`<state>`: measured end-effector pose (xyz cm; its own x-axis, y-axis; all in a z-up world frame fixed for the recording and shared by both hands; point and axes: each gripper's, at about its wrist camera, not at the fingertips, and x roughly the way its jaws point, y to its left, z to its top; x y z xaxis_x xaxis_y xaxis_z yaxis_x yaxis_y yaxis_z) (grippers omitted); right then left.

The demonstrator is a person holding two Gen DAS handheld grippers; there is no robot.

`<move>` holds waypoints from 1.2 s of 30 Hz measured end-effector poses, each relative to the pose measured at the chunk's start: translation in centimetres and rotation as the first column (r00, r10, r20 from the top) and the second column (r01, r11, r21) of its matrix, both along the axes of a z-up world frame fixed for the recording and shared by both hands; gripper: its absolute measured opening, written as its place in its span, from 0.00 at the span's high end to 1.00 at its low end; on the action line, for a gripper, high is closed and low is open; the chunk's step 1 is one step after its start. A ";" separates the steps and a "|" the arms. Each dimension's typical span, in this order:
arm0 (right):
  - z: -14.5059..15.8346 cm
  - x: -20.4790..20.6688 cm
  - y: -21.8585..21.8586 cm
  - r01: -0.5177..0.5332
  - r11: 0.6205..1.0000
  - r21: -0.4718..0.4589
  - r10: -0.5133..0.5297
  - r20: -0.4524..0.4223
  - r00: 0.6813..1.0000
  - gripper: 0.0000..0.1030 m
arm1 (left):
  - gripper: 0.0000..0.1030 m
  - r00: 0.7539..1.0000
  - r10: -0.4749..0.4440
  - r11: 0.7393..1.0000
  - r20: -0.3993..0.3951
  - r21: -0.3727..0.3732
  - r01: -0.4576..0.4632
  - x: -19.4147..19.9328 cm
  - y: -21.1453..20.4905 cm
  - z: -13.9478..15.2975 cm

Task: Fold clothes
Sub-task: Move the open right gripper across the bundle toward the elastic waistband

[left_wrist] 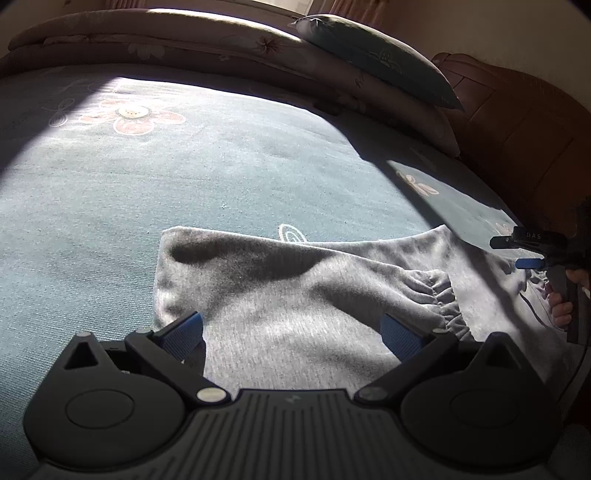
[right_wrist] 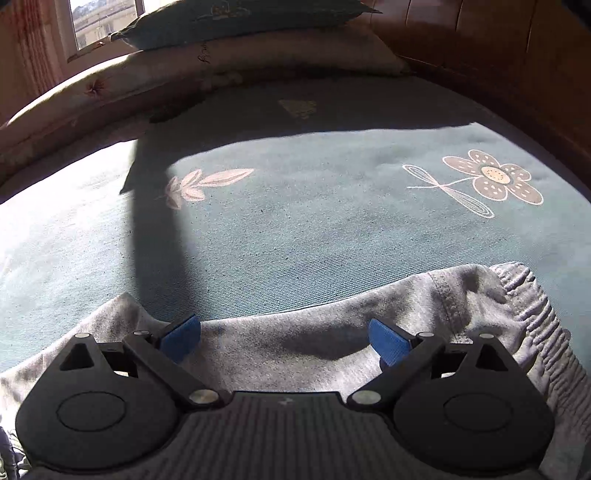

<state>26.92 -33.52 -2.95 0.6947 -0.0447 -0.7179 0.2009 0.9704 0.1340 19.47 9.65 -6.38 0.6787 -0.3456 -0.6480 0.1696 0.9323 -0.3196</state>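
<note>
Grey sweatpants [left_wrist: 280,295] lie folded on the teal bedspread [left_wrist: 184,177], with a gathered elastic cuff [left_wrist: 439,299] lying on top toward the right. My left gripper [left_wrist: 291,332] is open just above the folded cloth, its blue pads apart and holding nothing. In the left wrist view the right gripper [left_wrist: 528,254] shows at the far right edge, held by a hand [left_wrist: 561,306]. In the right wrist view the sweatpants [right_wrist: 295,350] spread under my open right gripper [right_wrist: 286,338], and the ribbed waistband [right_wrist: 535,314] lies to the right.
Pillows [left_wrist: 373,55] and a rolled floral quilt [left_wrist: 147,40] line the far side of the bed. A brown wooden headboard [left_wrist: 517,122] stands at the right. A window [right_wrist: 103,18] is at the upper left in the right wrist view. Sunlit flower-print bedspread [right_wrist: 332,221] stretches beyond the pants.
</note>
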 end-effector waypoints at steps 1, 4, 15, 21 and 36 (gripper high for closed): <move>0.2 -0.1 0.3 0.005 1.000 -0.015 -0.005 0.000 1.000 0.01 | 0.01 1.000 -0.001 1.000 0.001 0.001 0.001 0.0 0.0 0.0; 0.4 -0.3 2.7 -0.052 0.997 -0.048 0.052 -0.008 0.999 0.00 | 0.01 1.000 -0.004 1.000 0.002 0.007 0.004 -0.2 -0.1 0.0; -3.3 2.3 7.3 -0.120 0.982 -0.146 0.110 -0.076 0.991 0.00 | 0.01 1.000 -0.013 1.000 -0.001 0.003 0.013 -0.3 0.3 0.0; -2.4 2.3 8.0 -0.126 0.974 -0.188 0.120 -0.044 0.992 0.00 | 0.01 1.000 -0.009 1.000 0.001 0.009 0.009 -0.4 0.2 0.0; 1.1 -6.3 8.5 -0.187 0.972 -0.145 0.185 -0.033 0.982 0.00 | 0.01 1.000 -0.014 0.999 0.005 0.029 0.014 -0.7 -0.4 0.0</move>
